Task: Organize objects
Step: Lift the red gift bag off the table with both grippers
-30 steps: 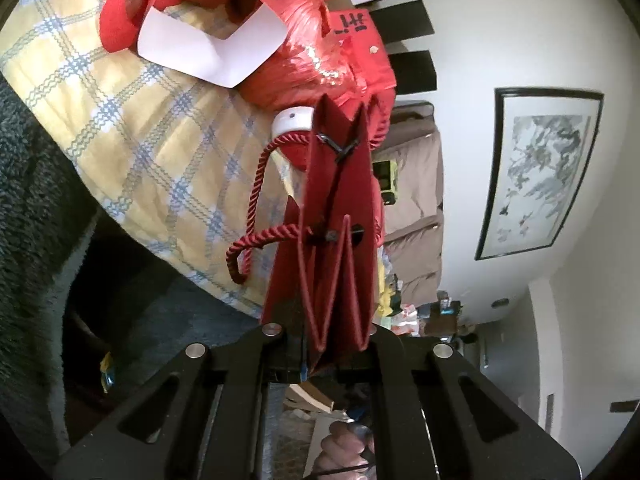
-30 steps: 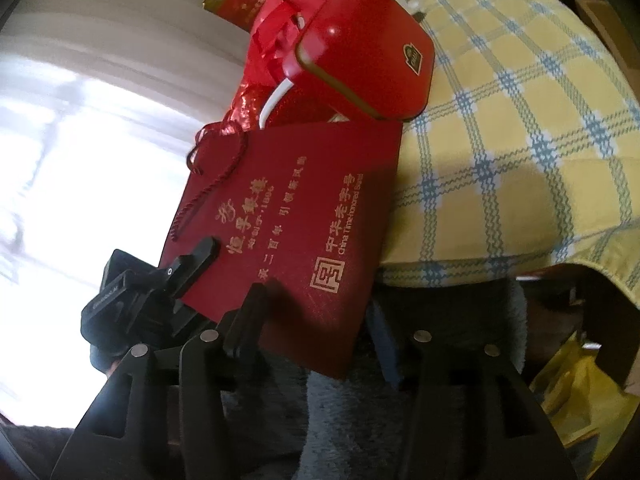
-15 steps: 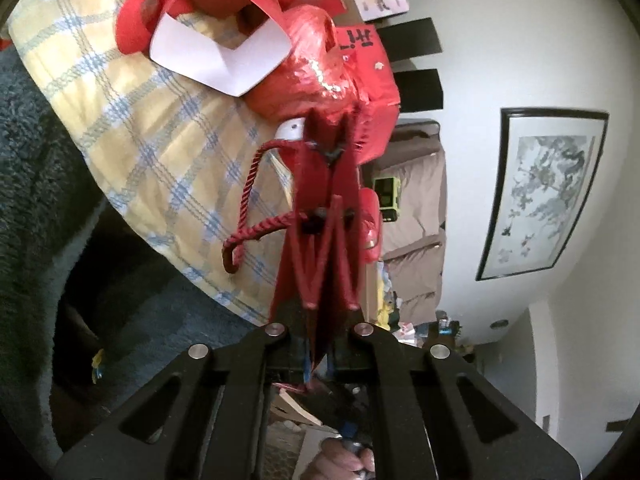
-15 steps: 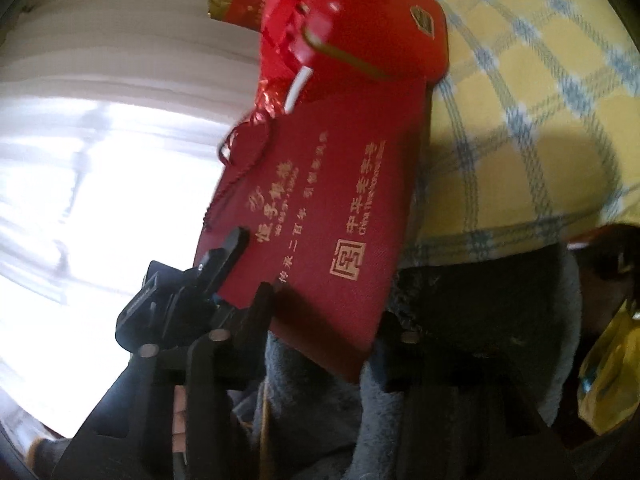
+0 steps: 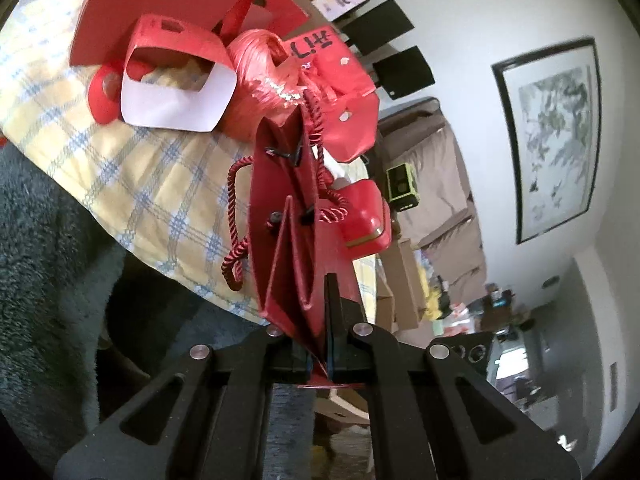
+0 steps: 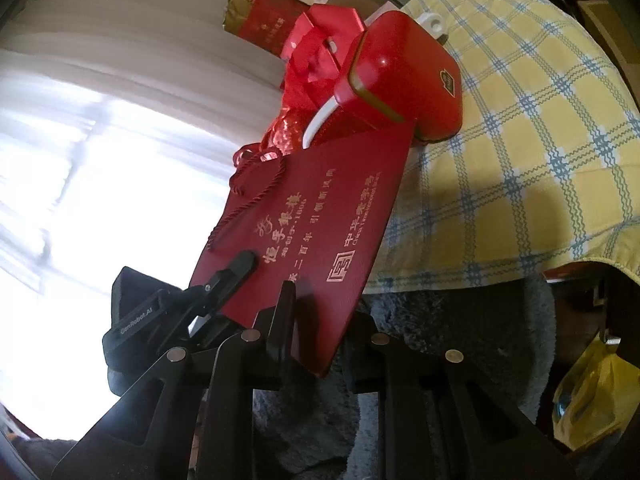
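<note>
Folded red bag held up at table edge.
L gripper (image 5: pixel 316 344) clamps the bag (image 5: pixel 288 240) bottom; R gripper (image 6: pixel 320 320) open wide around its corner. Next: lay flat w/ tin (image 6: pixel 404 80).

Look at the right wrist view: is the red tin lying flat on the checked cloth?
No. The red tin leans tilted, one edge on the checked cloth, its other end propped up behind the paper bag.

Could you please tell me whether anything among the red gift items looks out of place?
The red octagonal box leans tilted against the raffia bundle, and an empty sleeve lies open on the tablecloth.
</note>
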Demonstrator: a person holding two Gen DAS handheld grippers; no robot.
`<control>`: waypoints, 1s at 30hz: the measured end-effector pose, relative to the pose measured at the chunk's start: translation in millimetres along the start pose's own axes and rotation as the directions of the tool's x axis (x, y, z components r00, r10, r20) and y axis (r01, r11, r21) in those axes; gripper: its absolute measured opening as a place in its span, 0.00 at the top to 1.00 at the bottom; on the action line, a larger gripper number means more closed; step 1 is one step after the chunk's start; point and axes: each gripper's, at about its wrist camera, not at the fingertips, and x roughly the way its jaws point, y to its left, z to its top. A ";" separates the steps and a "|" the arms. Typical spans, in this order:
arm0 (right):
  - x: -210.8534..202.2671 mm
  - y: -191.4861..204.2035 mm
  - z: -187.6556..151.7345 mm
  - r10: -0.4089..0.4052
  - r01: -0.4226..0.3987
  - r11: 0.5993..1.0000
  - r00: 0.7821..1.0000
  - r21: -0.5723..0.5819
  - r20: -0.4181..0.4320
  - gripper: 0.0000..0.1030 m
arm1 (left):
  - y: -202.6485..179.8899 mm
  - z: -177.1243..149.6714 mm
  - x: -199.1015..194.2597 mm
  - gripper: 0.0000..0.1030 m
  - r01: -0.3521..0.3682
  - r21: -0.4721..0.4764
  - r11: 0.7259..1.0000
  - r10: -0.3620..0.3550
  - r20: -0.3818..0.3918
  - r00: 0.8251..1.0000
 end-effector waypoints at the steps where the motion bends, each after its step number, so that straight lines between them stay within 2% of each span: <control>1: 0.7 0.3 2.3 -0.002 0.002 1.000 1.000 0.000 0.001 0.82 | -1.8 -1.5 -1.4 0.96 -0.010 0.013 1.000 0.010 0.001 1.000; 6: 0.0 7.6 2.2 -0.012 0.012 1.000 1.000 -0.014 0.011 0.82 | -12.5 -7.3 -8.2 0.95 -0.040 0.070 0.997 0.039 0.014 0.999; 12: -9.0 30.6 4.2 -0.050 0.056 0.993 0.997 -0.100 0.057 0.82 | -33.9 -14.8 -19.8 0.93 -0.077 0.183 0.980 0.069 0.049 0.996; 20: -12.8 48.8 9.3 -0.086 0.104 0.980 0.991 -0.172 0.105 0.82 | -68.3 -29.5 -29.6 0.91 -0.168 0.359 0.918 0.137 0.111 0.984; 30: -36.4 63.1 5.9 -0.097 0.129 0.965 0.985 -0.229 0.143 0.82 | -100.8 -43.5 -39.8 0.90 -0.244 0.479 0.843 0.173 0.188 0.967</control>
